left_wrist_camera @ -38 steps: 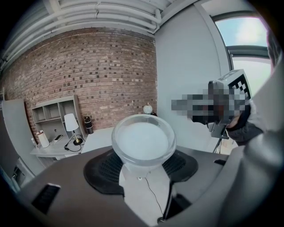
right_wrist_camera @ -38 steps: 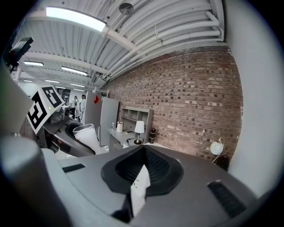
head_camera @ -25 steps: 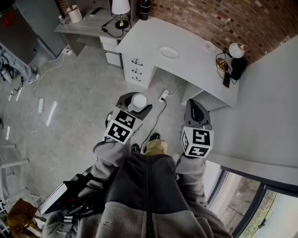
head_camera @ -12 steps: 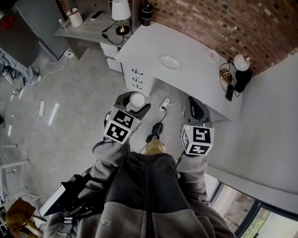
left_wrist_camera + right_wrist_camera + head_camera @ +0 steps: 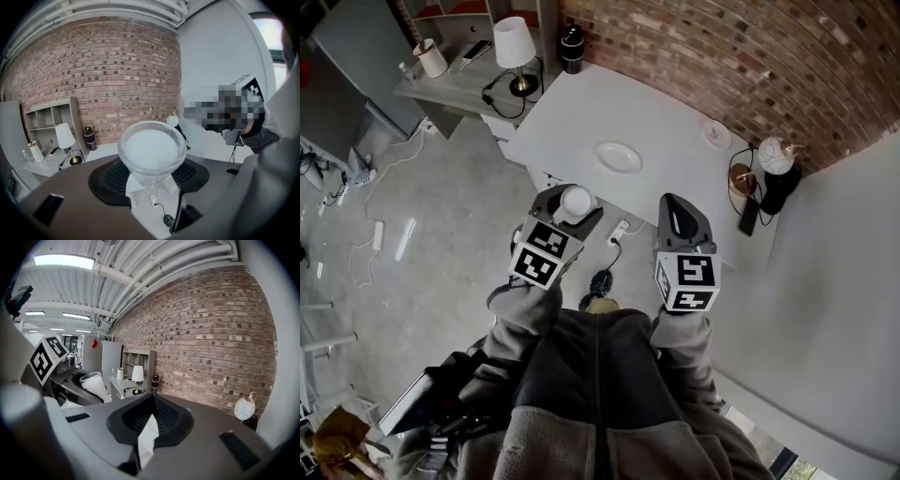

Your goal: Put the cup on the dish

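A translucent white cup (image 5: pixel 577 202) is upright between the jaws of my left gripper (image 5: pixel 570 201), which is shut on it. In the left gripper view the cup (image 5: pixel 151 149) fills the centre, its rim wide above the left gripper (image 5: pixel 151 182). A white dish (image 5: pixel 619 157) lies on the white desk (image 5: pixel 675 173), ahead of both grippers. My right gripper (image 5: pixel 680 218) hangs beside the left one over the desk's near edge, shut with nothing held. The right gripper view shows the right gripper (image 5: pixel 149 423) with jaws together, and the cup (image 5: pixel 93 383) off to its left.
A lamp (image 5: pixel 514 45) and a paper roll (image 5: pixel 429 58) stand on a grey side desk at the left. A black bottle (image 5: pixel 572 45), small pink saucer (image 5: pixel 717 134), round white ornament (image 5: pixel 775 155) and phone (image 5: pixel 748 216) sit along the desk's far and right edges by the brick wall. A power strip (image 5: pixel 621 228) lies on the floor.
The desk and dish have come closer beneath the grippers as the person moved forward. Both grippers keep the same pose, the left still holding the cup.
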`<state>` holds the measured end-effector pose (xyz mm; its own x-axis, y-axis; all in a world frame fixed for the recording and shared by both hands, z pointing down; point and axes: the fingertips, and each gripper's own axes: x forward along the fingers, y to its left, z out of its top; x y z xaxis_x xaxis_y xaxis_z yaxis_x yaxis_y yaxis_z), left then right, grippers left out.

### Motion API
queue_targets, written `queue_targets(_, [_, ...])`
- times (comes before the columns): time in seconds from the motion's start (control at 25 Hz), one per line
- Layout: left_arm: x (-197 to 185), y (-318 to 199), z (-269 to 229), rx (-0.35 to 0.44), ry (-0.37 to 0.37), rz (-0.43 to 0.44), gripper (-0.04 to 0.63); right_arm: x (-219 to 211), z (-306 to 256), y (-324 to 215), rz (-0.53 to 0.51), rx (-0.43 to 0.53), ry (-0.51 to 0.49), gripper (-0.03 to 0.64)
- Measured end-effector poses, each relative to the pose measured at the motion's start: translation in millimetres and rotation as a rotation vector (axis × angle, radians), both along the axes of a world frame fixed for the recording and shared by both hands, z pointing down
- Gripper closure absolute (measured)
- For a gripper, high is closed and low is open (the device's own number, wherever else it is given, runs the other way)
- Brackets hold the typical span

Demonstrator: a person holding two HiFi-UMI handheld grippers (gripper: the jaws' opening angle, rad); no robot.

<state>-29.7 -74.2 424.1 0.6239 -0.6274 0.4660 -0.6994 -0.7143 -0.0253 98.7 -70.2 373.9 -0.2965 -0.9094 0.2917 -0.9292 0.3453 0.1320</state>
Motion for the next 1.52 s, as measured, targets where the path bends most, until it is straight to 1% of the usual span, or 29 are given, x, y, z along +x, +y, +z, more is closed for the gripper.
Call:
queue_targets(0.24, [33.2, -40.2, 6.6, -0.030, -0.049, 0.008, 0.336, 15.1, -1.3, -43.4, -0.043, -0.008, -0.058, 0.617])
queue_targets(0.44, [56.2, -63.0, 12.0, -0.034, -0.074, 0.025, 0.336, 31.8, 8.4, -62.9, -0.045, -0.026, -0.084, 0.617])
queue_targets(0.52, [64.6, -70.6, 17.7, -0.039, -0.082, 0.032, 0.336, 40.6, 15.8, -69.3, -0.034, -0.031, -0.109, 0.615])
queue_targets(0.64, [70.8, -82.4, 24.4, -0.046, -0.089, 0.041, 0.336, 48.3, 27.0, -79.9, -0.015, -0.052, -0.146, 0.617])
queue_targets(0.8, [70.1, -96.8, 36.9, -0.056, -0.097, 0.062, 0.336, 45.0, 43.2, -96.7, 0.000, -0.080, -0.159, 0.615])
queue_targets(1.0, [64.1, -120.9, 65.7, -0.084, -0.120, 0.097, 0.336, 37.2, 66.0, -118.5, 0.022, -0.103, -0.131, 0.615])
queue_targets(1.2, [68.9, -148.7, 99.7, -0.121, -0.138, 0.140, 0.336, 38.1, 84.9, -139.6, 0.059, -0.112, -0.143, 0.617])
queue_targets(1.36, [73.3, -169.3, 131.8, -0.151, -0.141, 0.153, 0.336, 39.2, 110.8, -158.4, 0.084, -0.136, -0.134, 0.617])
queue_targets(1.52, [80.6, -186.7, 165.3, -0.165, -0.156, 0.175, 0.336, 41.2, 140.2, -175.6, 0.089, -0.169, -0.125, 0.617])
